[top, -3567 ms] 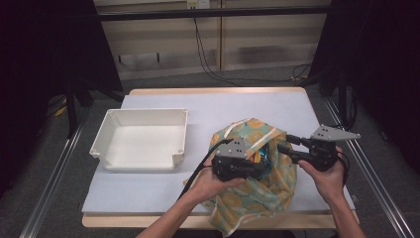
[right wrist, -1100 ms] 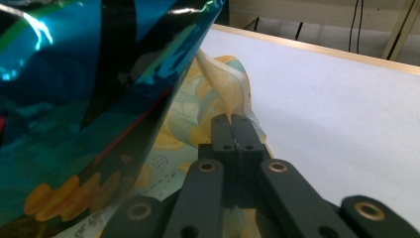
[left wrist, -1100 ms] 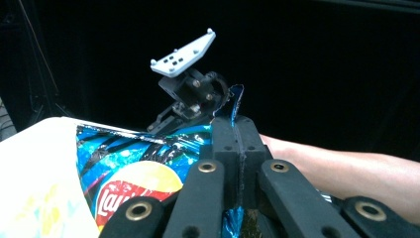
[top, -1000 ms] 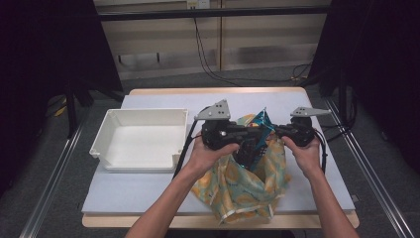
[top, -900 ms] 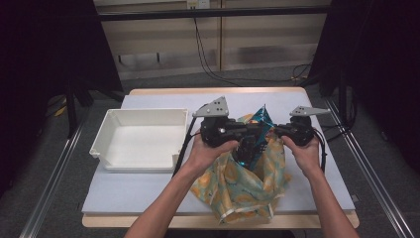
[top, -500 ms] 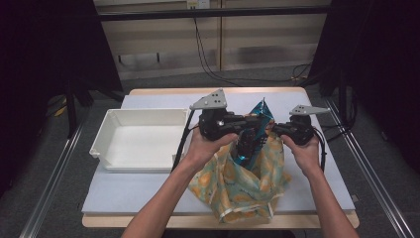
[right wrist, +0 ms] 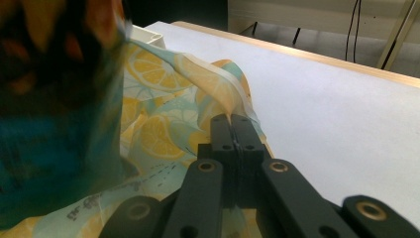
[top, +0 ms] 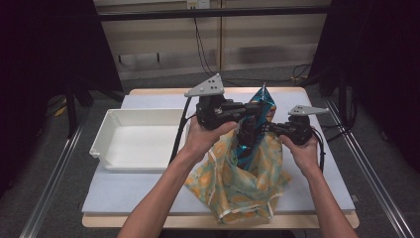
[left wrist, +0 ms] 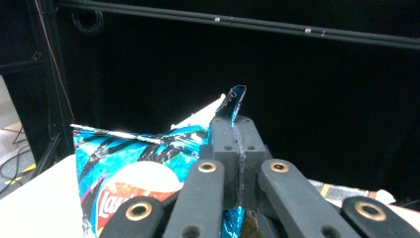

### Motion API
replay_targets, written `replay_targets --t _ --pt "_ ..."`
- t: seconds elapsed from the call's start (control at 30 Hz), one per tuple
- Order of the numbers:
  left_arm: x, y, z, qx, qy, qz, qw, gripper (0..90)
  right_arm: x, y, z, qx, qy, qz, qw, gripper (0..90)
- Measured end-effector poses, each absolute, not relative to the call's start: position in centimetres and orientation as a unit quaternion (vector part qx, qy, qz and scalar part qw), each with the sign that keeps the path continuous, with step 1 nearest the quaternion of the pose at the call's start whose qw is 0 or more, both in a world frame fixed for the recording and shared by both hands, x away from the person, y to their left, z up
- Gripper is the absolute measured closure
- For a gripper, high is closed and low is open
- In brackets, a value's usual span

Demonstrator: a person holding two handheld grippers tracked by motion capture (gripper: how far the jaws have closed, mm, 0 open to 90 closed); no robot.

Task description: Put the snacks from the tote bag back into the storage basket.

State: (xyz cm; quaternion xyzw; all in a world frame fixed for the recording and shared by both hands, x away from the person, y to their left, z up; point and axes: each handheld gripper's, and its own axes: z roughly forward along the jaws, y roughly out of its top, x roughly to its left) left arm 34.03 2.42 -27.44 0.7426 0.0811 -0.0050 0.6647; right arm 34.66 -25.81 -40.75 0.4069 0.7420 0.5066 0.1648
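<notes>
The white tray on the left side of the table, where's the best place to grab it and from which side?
Probably the white tray is best taken by its near long rim, coming from above on the person's side: the rim flares outward like a lip, thin enough for fingers to close over, and the tray sits flat. Both grippers are busy now, the left gripper on the chip bag, the right gripper on the lemon-print bag.

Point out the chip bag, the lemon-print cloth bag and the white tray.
chip bag (left wrist: pixel 119 163), left gripper view, its blue front panel.
lemon-print cloth bag (top: pixel 237 186), high view, its front side.
white tray (top: pixel 101 141), high view, its left rim.
</notes>
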Motion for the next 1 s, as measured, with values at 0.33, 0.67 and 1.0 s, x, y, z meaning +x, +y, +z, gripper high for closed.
replay_targets --t 0.33,0.67,1.0 --pt "34.6 2.7 -25.8 0.738 0.083 0.006 0.67 90.0 34.4 -25.2 -40.8 0.397 0.747 0.507 0.165 89.4" --pt "35.1 3.4 -24.2 0.726 0.092 0.014 0.682 90.0 34.1 -24.8 -41.1 0.387 0.755 0.502 0.168 88.5" --pt "35.5 5.1 -23.2 0.719 0.103 0.03 0.687 90.0 33.8 -25.0 -41.2 0.387 0.756 0.499 0.172 87.3"
